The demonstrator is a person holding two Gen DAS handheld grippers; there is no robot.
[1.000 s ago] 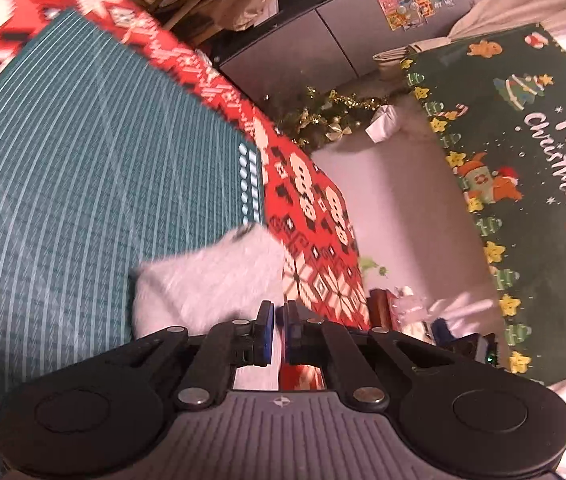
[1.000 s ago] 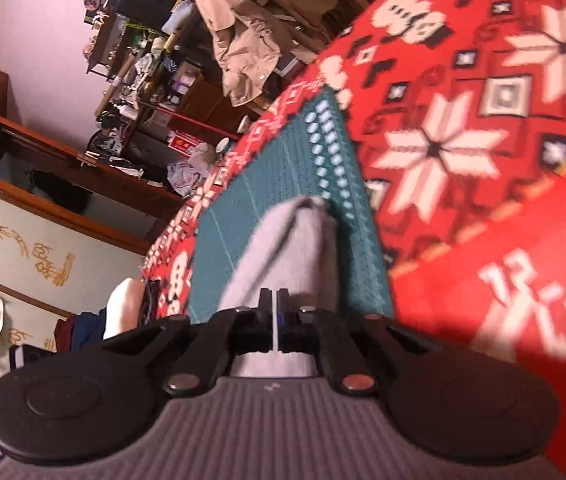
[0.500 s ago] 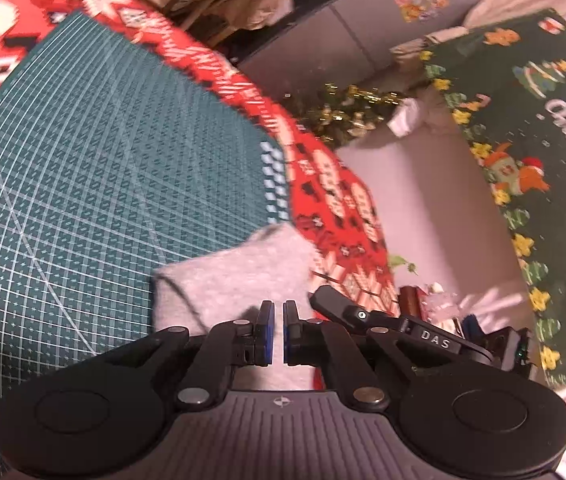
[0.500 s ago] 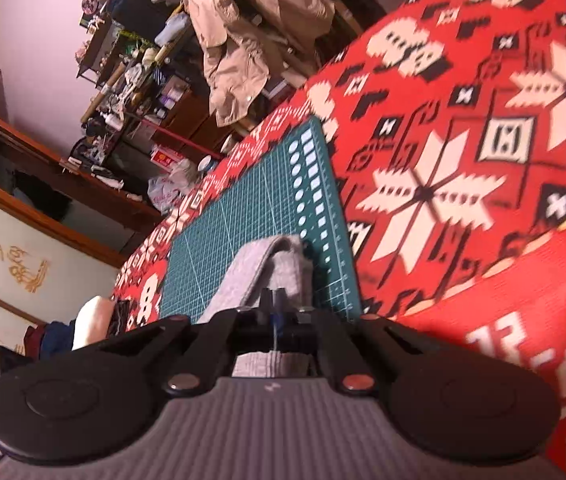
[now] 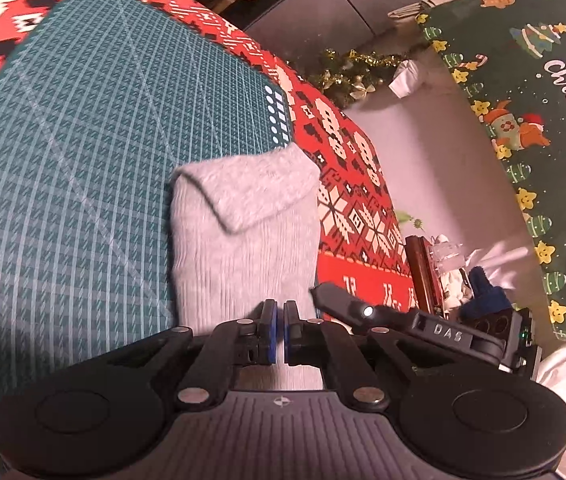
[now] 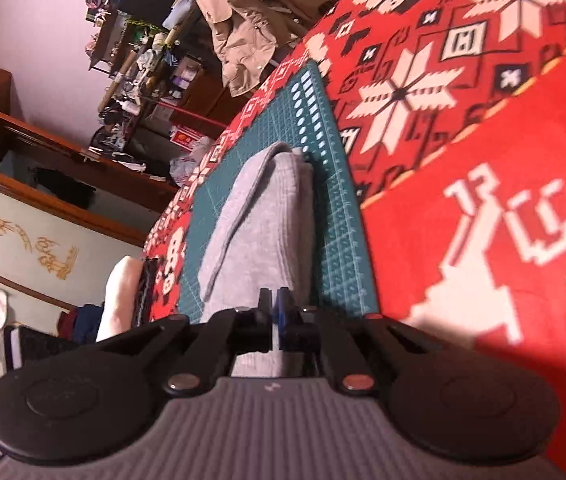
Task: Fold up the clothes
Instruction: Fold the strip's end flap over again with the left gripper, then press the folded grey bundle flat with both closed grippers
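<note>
A grey folded cloth (image 5: 243, 232) lies on the green cutting mat (image 5: 83, 140), close to the mat's right edge, with a folded flap at its far end. My left gripper (image 5: 280, 330) is shut on the cloth's near edge. One finger (image 5: 339, 302) of the right gripper reaches in just to its right. In the right wrist view the same cloth (image 6: 259, 220) stretches away along the mat (image 6: 339, 248), and my right gripper (image 6: 274, 322) is shut on its near end. The near edge itself is hidden behind both gripper bodies.
A red patterned tablecloth (image 5: 343, 168) covers the table, whose edge drops off just right of the mat. Below lie a green Christmas rug (image 5: 543, 100), tinsel (image 5: 347, 72) and small clutter (image 5: 451, 264). A beige coat (image 6: 251, 20) and crowded shelves (image 6: 135, 60) stand beyond the table.
Both grippers drew back with the cloth, so more of it now lies stretched out on the mat. The right gripper has come in beside the left one.
</note>
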